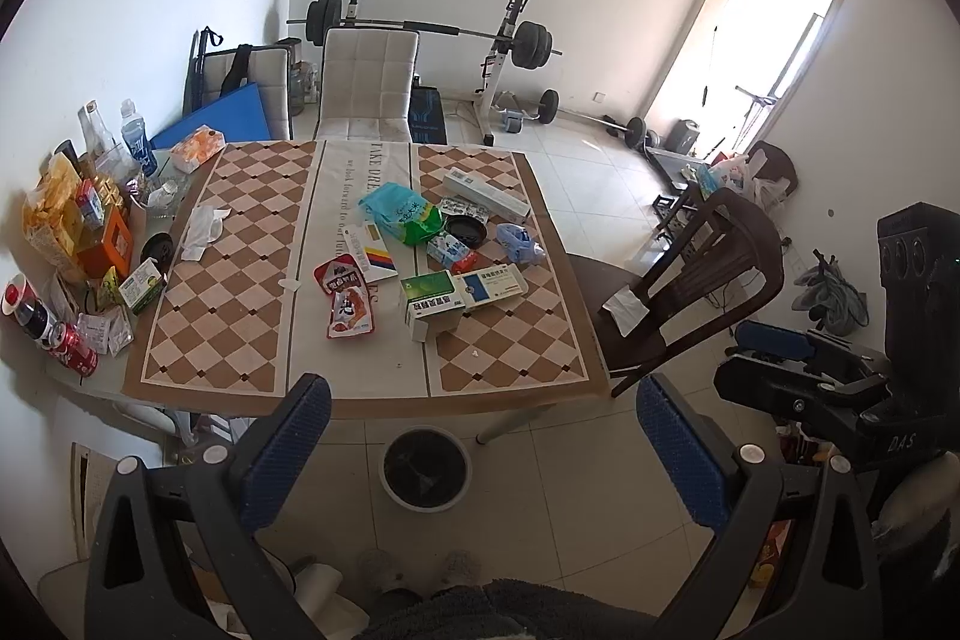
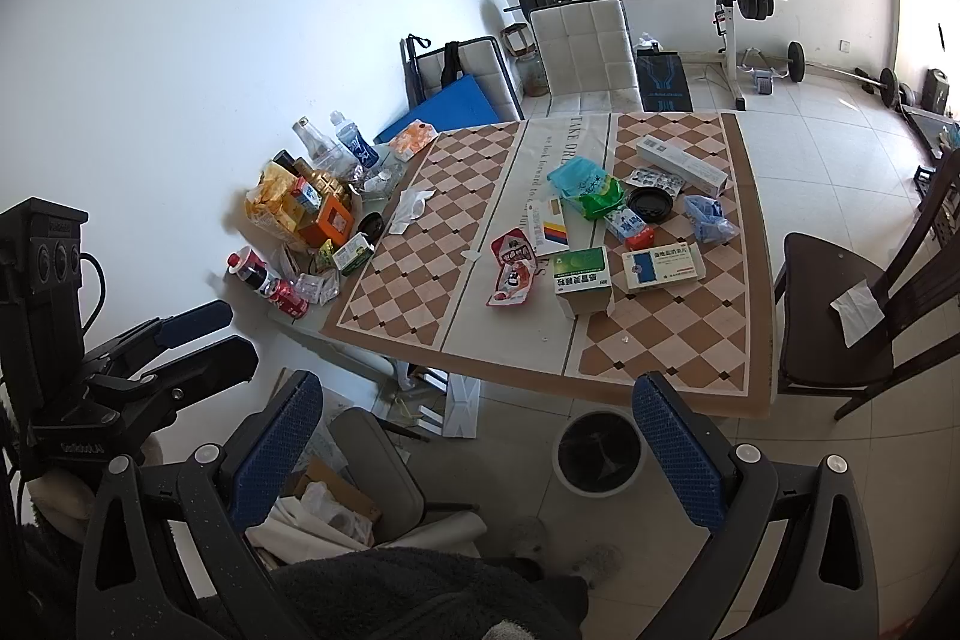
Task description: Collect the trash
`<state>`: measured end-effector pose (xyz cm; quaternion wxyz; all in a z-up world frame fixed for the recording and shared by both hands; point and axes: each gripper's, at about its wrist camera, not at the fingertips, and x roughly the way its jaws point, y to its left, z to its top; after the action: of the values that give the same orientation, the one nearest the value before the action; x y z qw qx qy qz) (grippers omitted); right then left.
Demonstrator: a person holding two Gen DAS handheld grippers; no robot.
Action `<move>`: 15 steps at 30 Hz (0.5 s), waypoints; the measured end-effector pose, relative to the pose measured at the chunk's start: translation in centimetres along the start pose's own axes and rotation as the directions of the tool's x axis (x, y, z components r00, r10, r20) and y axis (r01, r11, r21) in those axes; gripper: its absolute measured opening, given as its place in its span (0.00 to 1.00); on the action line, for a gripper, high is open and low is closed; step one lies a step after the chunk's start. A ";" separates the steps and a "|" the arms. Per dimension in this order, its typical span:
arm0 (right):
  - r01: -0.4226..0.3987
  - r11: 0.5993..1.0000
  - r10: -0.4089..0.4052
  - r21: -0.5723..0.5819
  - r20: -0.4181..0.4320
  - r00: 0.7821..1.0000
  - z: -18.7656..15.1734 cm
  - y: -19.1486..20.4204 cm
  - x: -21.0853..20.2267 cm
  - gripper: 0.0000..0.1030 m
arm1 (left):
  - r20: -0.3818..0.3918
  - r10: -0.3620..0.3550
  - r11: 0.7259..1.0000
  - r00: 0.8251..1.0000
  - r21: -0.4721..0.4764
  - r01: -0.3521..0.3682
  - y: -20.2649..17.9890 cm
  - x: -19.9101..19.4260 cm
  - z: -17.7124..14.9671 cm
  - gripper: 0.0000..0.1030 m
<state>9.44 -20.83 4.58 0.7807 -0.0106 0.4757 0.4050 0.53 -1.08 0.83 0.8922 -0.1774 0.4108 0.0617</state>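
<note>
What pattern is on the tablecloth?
The tablecloth has a brown and pale pink diamond check with a pale lettered centre strip; clearest in the left wrist view.

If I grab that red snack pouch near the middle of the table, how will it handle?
The red snack pouch looks torn open and crumpled flat, so it is probably light and floppy, sagging from the pinch. Its glossy film may slip between the pads. Both grippers stand open and empty, short of the table.
</note>
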 end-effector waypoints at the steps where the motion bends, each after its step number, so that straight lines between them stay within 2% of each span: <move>1: 0.000 1.000 0.000 0.000 0.000 1.000 0.0 0.0 0.0 1.00 | 0.000 -0.001 1.000 1.000 0.000 0.001 -0.1 0.0 0.0 1.00; 12: 0.001 1.000 -0.001 0.000 -0.003 1.000 0.5 0.0 0.4 1.00 | -0.013 -0.009 1.000 1.000 0.008 0.009 -1.5 0.4 -0.1 1.00; 13: 0.002 1.000 -0.002 0.001 -0.003 1.000 0.3 0.2 0.4 1.00 | -0.014 -0.003 1.000 1.000 0.008 0.003 -1.6 0.5 0.0 1.00; 15: 0.005 1.000 -0.005 0.005 -0.001 1.000 0.5 0.0 0.6 1.00 | -0.001 0.067 0.998 0.998 0.020 -0.067 -1.2 1.1 0.2 1.00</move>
<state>9.93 -20.24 4.37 0.7815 -0.0100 0.4770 0.4019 1.73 -2.12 0.43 0.8910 -0.1546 0.4179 0.0875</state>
